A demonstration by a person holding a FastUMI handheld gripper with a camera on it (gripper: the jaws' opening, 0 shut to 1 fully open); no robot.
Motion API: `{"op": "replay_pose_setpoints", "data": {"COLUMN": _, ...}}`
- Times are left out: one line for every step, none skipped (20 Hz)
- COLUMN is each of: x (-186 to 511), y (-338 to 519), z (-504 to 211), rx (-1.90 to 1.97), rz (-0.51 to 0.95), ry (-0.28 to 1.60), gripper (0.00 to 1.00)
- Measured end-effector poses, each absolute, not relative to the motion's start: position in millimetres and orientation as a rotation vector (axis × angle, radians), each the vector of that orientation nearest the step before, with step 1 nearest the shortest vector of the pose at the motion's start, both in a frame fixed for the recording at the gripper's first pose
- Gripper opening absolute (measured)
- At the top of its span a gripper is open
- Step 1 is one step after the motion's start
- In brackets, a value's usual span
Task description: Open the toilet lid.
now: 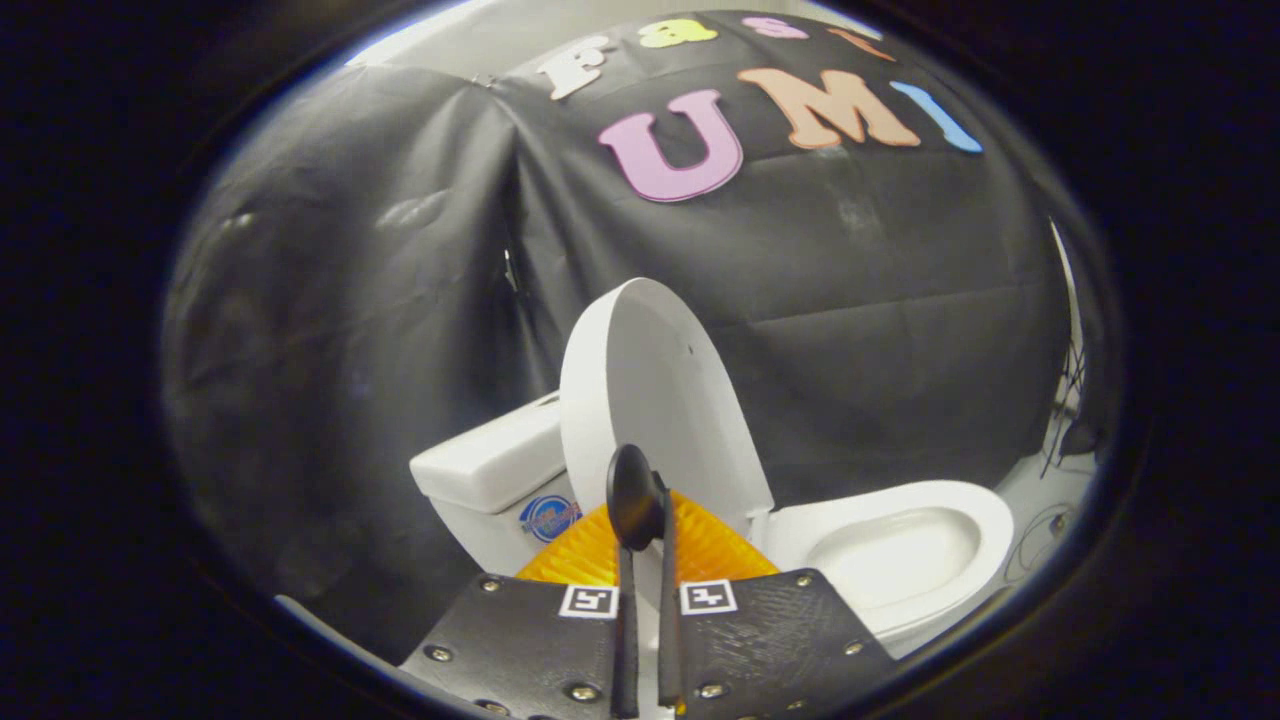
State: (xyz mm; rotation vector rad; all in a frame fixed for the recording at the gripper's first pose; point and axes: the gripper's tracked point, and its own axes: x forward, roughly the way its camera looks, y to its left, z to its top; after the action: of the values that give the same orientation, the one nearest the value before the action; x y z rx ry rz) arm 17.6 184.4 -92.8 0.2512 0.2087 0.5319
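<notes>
- In the gripper view we see the toilet lid standing raised, close to upright and tilted a little; it is white, oval, smooth, with one tiny dark speck on its face
- The lid rises just beyond the gripper, behind the bowl and in front of the tank; its lower edge is hidden by the fingers
- The gripper is narrow: its two fingers lie nearly together with a thin gap between them; we cannot tell whether they pinch the lid's edge or merely sit before it
- We count one toilet bowl, white and open, to the right of the fingers; one tank, white, to the left of the lid
- One round blue sticker sits on the tank's front; its writing is too small for us to read
- Two square black-and-white markers sit on the gripper's body, one on each side of the gap
- Some dark cables hang at the far right, beyond the bowl
</notes>
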Motion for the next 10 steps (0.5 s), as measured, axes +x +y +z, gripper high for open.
{"op": "replay_pose_setpoints", "data": {"x": 18, "y": 186, "z": -92, "rx": 0.229, "rz": 0.533, "ry": 0.199, "gripper": 0.08}}
{"op": "replay_pose_setpoints", "data": {"x": 19, "y": 188, "z": -93, "rx": 0.218, "rz": 0.534, "ry": 0.193, "gripper": 0.08}}
{"op": "replay_pose_setpoints", "data": {"x": 19, "y": 189, "z": -94, "rx": 0.214, "rz": 0.537, "ry": 0.191, "gripper": 0.08}}
{"op": "replay_pose_setpoints", "data": {"x": 18, "y": 191, "z": -95, "rx": 0.215, "rz": 0.538, "ry": 0.189, "gripper": 0.08}}
{"op": "replay_pose_setpoints", "data": {"x": 18, "y": 192, "z": -94, "rx": 0.216, "rz": 0.536, "ry": 0.188, "gripper": 0.08}}
{"op": "replay_pose_setpoints", "data": {"x": 17, "y": 192, "z": -93, "rx": 0.213, "rz": 0.532, "ry": 0.183, "gripper": 0.08}}
{"op": "replay_pose_setpoints", "data": {"x": 17, "y": 194, "z": -92, "rx": 0.200, "rz": 0.532, "ry": 0.177, "gripper": 0.08}}
{"op": "replay_pose_setpoints", "data": {"x": 17, "y": 196, "z": -92, "rx": 0.187, "rz": 0.534, "ry": 0.171, "gripper": 0.08}}
{"op": "replay_pose_setpoints", "data": {"x": 16, "y": 198, "z": -92, "rx": 0.173, "rz": 0.535, "ry": 0.167, "gripper": 0.08}}
{"op": "replay_pose_setpoints", "data": {"x": 17, "y": 199, "z": -92, "rx": 0.160, "rz": 0.536, "ry": 0.163, "gripper": 0.08}}
